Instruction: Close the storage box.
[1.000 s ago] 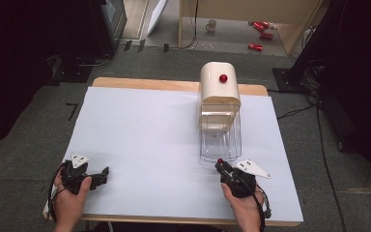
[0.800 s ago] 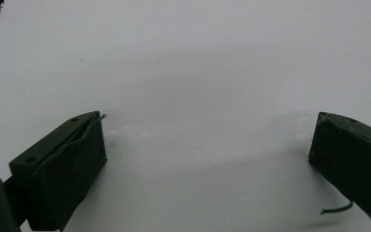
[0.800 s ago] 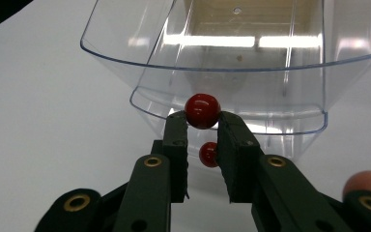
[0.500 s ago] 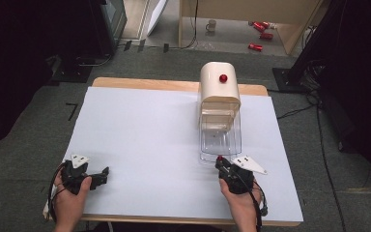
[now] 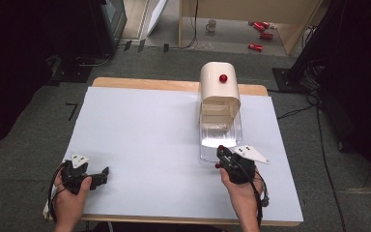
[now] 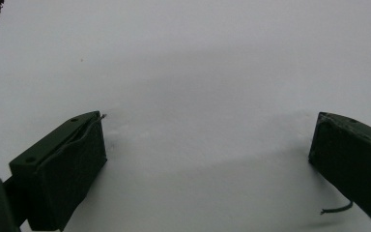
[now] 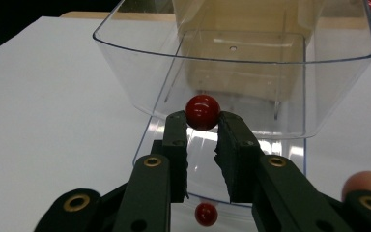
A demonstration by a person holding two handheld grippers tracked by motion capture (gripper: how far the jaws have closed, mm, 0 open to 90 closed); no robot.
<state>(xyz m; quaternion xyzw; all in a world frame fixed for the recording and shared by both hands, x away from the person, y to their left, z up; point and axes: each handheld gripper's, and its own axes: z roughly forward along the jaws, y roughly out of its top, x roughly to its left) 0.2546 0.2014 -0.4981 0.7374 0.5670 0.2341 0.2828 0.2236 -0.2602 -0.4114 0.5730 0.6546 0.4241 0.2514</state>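
My right gripper point(image 7: 203, 121) is shut on a small red ball point(image 7: 202, 111), pinched at the very tips of its jaws. It hovers just in front of a clear plastic bin point(image 7: 125, 63) that sticks out from a cream housing point(image 5: 219, 92) with a red knob point(image 5: 223, 78) on top. In the high view the right gripper point(image 5: 221, 151) is at the bin's near end. A second red ball point(image 7: 206, 214) shows below the jaws, by the near edge of a flat clear panel. My left gripper point(image 5: 101, 175) rests open at the table's front left, with only bare white tabletop between its jaws point(image 6: 207, 145).
The white table point(image 5: 145, 130) spreads wide between the two hands. Beyond its far edge, on the floor, are red cans point(image 5: 261, 34), a mug point(image 5: 212, 24) and dark equipment. Cables run along the floor to the right.
The right hand has lifted a little and edged toward the clear bin, ball still in its jaws. The left hand has stayed put.
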